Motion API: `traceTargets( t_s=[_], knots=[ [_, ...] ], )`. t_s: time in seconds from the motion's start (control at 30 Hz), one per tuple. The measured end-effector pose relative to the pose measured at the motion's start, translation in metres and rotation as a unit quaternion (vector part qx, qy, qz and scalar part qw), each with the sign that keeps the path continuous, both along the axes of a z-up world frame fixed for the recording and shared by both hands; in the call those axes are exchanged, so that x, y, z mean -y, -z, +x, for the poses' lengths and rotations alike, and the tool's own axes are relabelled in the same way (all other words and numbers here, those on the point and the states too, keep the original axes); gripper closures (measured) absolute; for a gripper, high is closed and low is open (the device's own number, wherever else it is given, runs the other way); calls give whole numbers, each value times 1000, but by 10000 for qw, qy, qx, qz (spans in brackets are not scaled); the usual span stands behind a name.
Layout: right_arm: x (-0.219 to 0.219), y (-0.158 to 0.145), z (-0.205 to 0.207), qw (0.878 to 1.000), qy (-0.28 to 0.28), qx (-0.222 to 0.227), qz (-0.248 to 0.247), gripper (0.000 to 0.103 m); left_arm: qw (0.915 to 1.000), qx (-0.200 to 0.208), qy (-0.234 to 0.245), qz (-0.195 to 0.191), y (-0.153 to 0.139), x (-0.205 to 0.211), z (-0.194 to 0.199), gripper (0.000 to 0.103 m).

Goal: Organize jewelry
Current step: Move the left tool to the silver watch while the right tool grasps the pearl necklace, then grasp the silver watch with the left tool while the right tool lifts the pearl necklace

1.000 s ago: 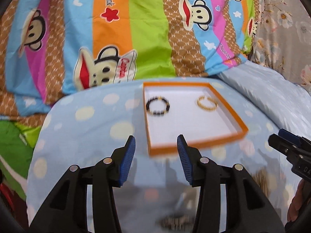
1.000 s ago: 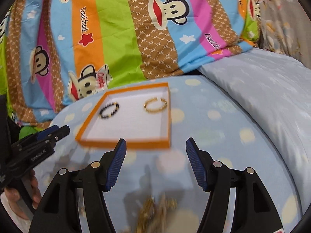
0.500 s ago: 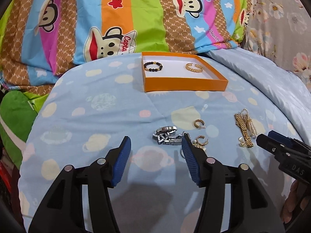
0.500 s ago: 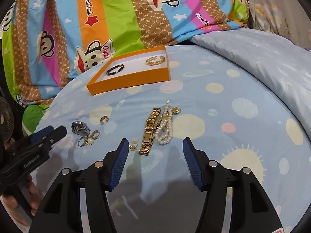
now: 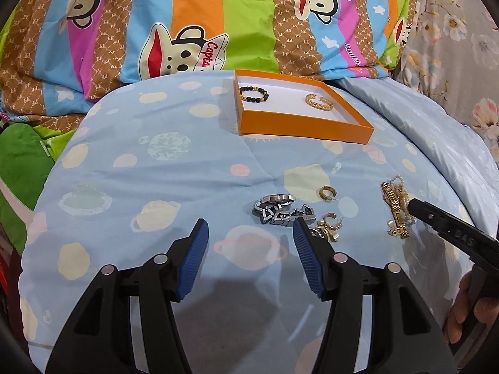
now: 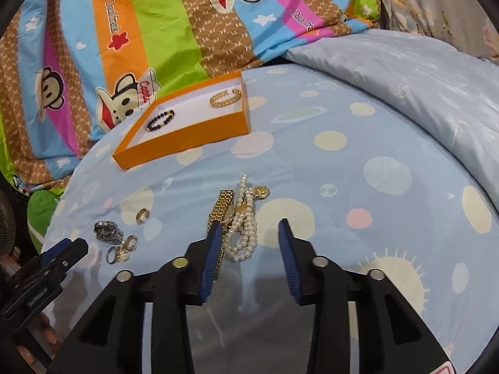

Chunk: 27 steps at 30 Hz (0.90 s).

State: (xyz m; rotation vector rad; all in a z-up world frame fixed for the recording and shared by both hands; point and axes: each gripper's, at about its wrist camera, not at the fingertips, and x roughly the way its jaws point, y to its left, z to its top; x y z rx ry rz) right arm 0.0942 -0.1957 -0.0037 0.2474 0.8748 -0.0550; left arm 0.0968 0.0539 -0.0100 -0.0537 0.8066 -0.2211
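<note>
An orange box (image 5: 307, 128) (image 6: 187, 138) on the blue bedspread holds a black bead bracelet (image 5: 254, 93) (image 6: 160, 120) and a gold bracelet (image 5: 318, 101) (image 6: 225, 97). Loose on the spread lie a silver watch (image 5: 279, 210) (image 6: 106, 231), a gold hoop earring (image 5: 327, 193) (image 6: 142, 215), more earrings (image 5: 329, 226) (image 6: 123, 249), a gold watch (image 5: 395, 210) (image 6: 222, 207) and a pearl string (image 6: 243, 227). My left gripper (image 5: 249, 233) is open, just short of the silver watch. My right gripper (image 6: 249, 230) is open over the pearl string and gold watch.
A striped cartoon-monkey quilt (image 5: 218, 21) (image 6: 156, 25) is bunched behind the box. A pale blue pillow (image 6: 405, 71) lies at the right. A green cushion (image 5: 21, 155) sits at the left edge. The right gripper's tip shows in the left wrist view (image 5: 443, 221).
Both grippers have pulled back and down from the orange box to the loose jewelry. The right gripper now hangs right over the pearl string. Both stay open.
</note>
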Motion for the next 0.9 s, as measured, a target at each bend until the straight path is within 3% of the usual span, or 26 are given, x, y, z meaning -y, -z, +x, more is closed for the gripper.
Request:
traceTargets(
  t_s=[0.23, 0.27, 0.3, 0.6, 0.9],
  knots=[
    [-1, 6, 15, 9999, -10, -152, -14, 74, 10000, -16, 38, -33, 0, 1, 1, 49],
    [-1, 6, 15, 9999, -14, -145, -13, 76, 10000, -20, 39, -30, 0, 1, 1, 49],
    [-1, 6, 15, 9999, -37, -143, 13, 86, 10000, -24, 43, -33, 0, 1, 1, 49],
    [11, -8, -22, 9983, 164, 458, 308, 86, 9998, -127, 163, -35, 2, 6, 6, 49],
    [16, -9, -29, 9977, 151, 507, 434, 86, 9988, -239, 345, 263, 7, 26, 33, 49]
  ],
)
